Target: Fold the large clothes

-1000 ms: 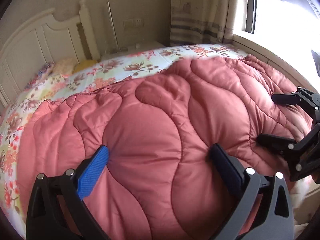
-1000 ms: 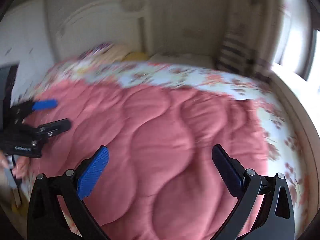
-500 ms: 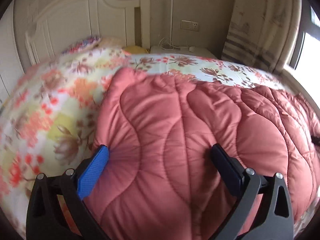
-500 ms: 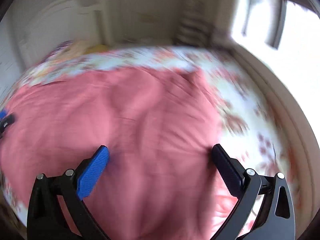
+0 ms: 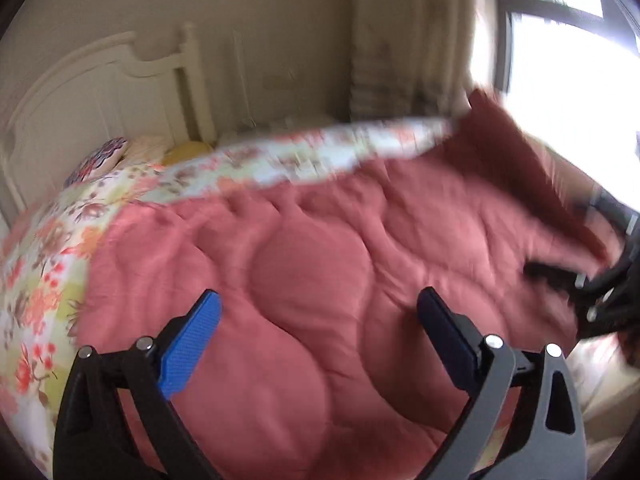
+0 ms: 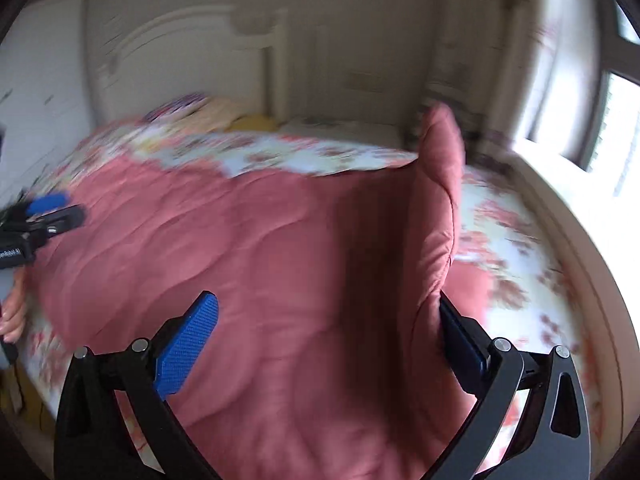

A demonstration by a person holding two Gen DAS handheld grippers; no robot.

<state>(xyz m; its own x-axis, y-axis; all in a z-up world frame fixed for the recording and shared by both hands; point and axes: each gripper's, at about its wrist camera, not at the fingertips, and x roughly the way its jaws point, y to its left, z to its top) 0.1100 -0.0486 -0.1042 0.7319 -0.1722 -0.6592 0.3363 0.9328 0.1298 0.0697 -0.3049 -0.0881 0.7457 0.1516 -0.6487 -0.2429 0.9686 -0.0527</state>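
Where its edge rears up, rumpled pink quilt [image 6: 280, 264].

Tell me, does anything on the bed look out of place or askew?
Yes. One edge of the pink quilt stands up in a tall flap on its window side, against the right gripper, while the rest lies flat on the floral sheet.

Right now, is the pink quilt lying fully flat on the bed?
No. The pink quilt has its right edge raised upright beside the right gripper; the rest lies spread.
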